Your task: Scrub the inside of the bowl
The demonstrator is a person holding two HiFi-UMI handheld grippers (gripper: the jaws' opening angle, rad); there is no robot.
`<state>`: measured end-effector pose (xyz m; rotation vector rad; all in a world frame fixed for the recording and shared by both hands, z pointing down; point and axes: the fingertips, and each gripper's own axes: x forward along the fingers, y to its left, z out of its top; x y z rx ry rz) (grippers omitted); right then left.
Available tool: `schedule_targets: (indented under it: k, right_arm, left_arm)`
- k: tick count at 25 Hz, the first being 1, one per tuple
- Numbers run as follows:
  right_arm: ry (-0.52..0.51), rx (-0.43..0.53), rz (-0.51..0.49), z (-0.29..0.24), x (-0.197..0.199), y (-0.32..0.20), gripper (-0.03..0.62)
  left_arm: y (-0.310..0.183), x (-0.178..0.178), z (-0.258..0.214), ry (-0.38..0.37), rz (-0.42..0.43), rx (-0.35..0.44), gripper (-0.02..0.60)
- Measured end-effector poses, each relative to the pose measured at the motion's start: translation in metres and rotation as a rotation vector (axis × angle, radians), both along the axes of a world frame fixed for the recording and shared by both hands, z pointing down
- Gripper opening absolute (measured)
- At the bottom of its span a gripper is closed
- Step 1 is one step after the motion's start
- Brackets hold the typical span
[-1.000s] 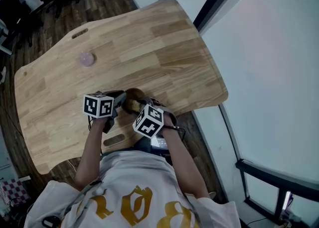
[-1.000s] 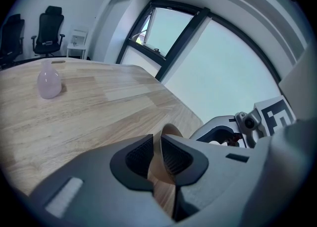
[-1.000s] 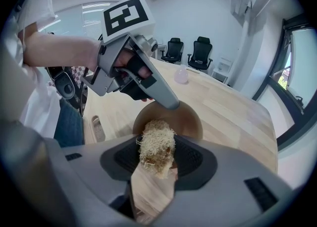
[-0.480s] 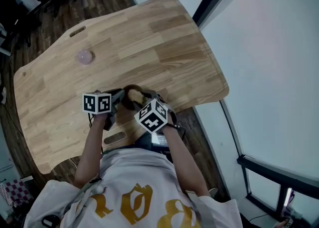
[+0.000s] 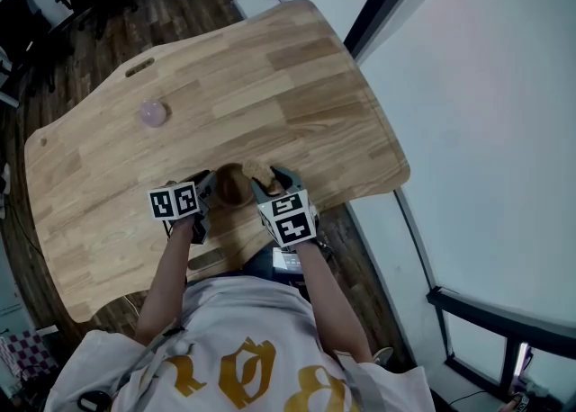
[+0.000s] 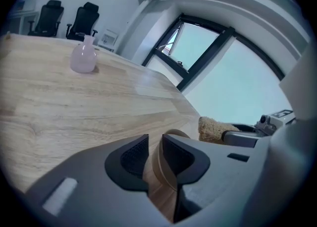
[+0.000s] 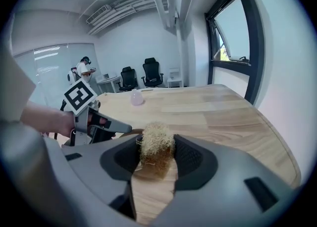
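Observation:
A small brown wooden bowl (image 5: 230, 187) sits near the front edge of the wooden table (image 5: 297, 86). My left gripper (image 5: 210, 189) is shut on the bowl's left rim; in the left gripper view the rim (image 6: 157, 160) is pinched between the jaws. My right gripper (image 5: 264, 179) is shut on a tan fibrous scrubber (image 5: 258, 171), held at the bowl's right rim. The scrubber (image 7: 156, 146) fills the gap between the right jaws. From the left gripper view, the scrubber (image 6: 213, 128) shows just beyond the bowl.
A small pink vase (image 5: 151, 113) stands far back on the left of the table, also seen as the vase (image 6: 83, 58) and the vase (image 7: 136, 98). Office chairs (image 7: 150, 72) and a person (image 7: 85, 70) are behind. The table edge lies close to my body.
The right gripper has drawn the scrubber from the middle of the bowl toward its right rim, so the bowl's inside now shows. The left gripper keeps its hold on the rim.

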<state>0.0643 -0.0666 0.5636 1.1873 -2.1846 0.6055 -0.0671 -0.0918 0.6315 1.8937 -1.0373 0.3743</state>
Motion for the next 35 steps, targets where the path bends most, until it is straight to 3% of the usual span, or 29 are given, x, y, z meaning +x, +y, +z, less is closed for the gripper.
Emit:
schedule_targets:
  k: [2, 4, 10, 11, 13, 19, 35]
  right_arm:
    - [0.003, 0.017, 0.027, -0.005, 0.004, -0.001, 0.184]
    - [0.007, 0.042, 0.051, -0.012, 0.007, -0.002, 0.184]
    - [-0.034, 0.170, 0.116, -0.049, 0.008, 0.001, 0.183]
    - [-0.039, 0.190, 0.124, -0.055, 0.008, 0.002, 0.184]
    - [-0.045, 0.224, 0.136, -0.067, 0.007, 0.006, 0.183]
    - [-0.035, 0.299, 0.144, -0.090, 0.005, 0.025, 0.183]
    - [-0.046, 0.358, 0.181, -0.114, 0.016, 0.054, 0.183]
  left_arm:
    - [-0.003, -0.006, -0.004, -0.059, -0.005, 0.051, 0.110]
    - [-0.008, -0.012, -0.016, -0.101, -0.017, 0.116, 0.112]
    - [-0.008, -0.014, -0.073, -0.105, 0.013, 0.276, 0.110]
    - [-0.006, -0.012, -0.084, -0.105, 0.026, 0.309, 0.103]
    - [-0.002, -0.008, -0.108, -0.103, 0.047, 0.384, 0.002]
    - [0.010, 0.001, -0.162, -0.101, 0.070, 0.563, 0.002]
    - [0.036, 0.001, -0.186, -0.131, 0.083, 0.614, 0.002]
